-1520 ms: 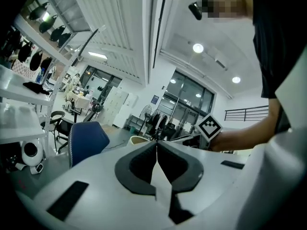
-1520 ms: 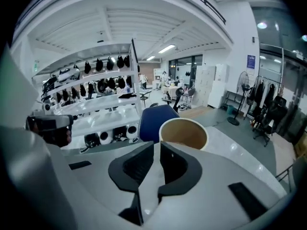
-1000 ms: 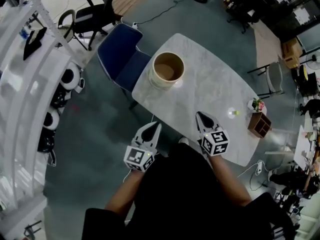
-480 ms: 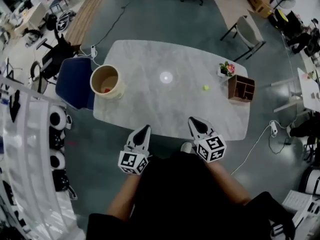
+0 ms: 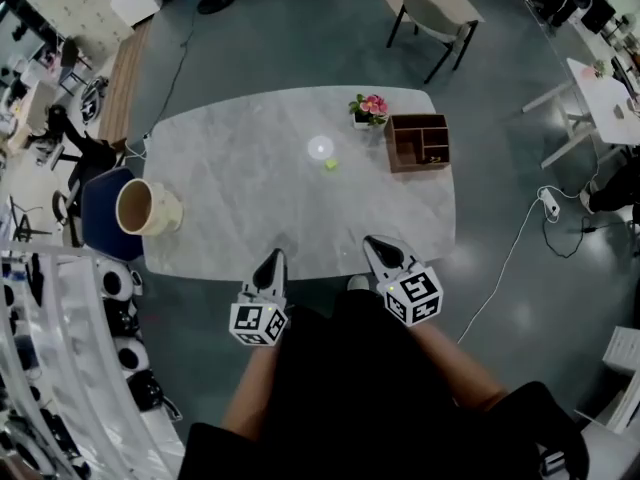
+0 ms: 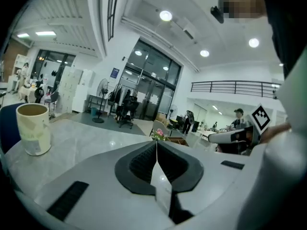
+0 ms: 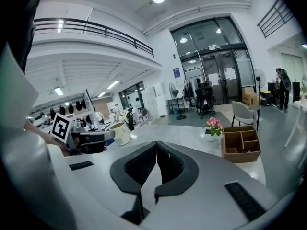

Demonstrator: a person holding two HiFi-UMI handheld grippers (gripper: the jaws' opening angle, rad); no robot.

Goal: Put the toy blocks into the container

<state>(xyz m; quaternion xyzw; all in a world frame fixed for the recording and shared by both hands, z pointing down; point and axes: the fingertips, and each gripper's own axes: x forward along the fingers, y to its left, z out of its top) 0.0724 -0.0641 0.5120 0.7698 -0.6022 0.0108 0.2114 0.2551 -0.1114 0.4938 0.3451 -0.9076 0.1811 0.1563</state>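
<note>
Across the white marble-topped table (image 5: pixel 240 168) from you, the small yellow-green toy block (image 5: pixel 331 164) lies ahead and between both grippers. It is slightly nearer your right gripper (image 5: pixel 372 243) than your left gripper (image 5: pixel 272 258), and too small to show a long axis. Both are clenched, holding nothing. The beige round container (image 5: pixel 140 208) stands well apart at the table's left end. Open office, grey floor.

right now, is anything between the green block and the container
Nothing visible. Only bare table lies between the block and the container; the flowers and wooden organizer sit on the block's other side.
</note>
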